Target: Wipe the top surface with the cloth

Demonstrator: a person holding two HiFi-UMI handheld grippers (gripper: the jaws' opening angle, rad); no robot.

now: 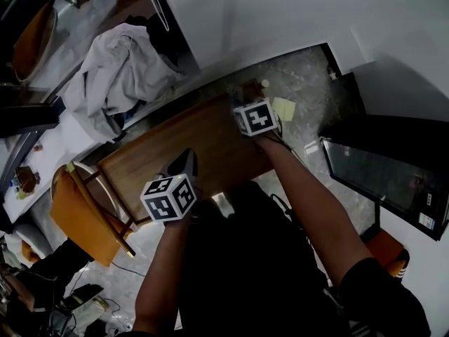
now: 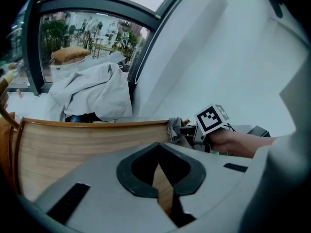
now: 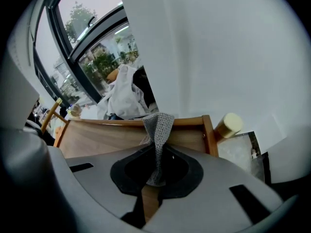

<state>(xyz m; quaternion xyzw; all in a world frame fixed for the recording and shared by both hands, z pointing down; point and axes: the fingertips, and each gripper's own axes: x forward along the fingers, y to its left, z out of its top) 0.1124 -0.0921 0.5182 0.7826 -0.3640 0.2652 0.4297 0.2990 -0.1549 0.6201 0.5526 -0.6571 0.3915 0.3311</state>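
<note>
Right gripper view: right gripper (image 3: 154, 181) pinches the grey cloth (image 3: 158, 130), projecting ahead of its jaws over the wooden tabletop (image 3: 102, 139). Left gripper (image 2: 158, 165) pressed together, empty. Risk: narrow pinch; wiping drag could free it.

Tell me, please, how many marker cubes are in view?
2. One marker cube tops the left gripper over the wooden table's near edge; the other tops the right gripper near its far corner.
</note>
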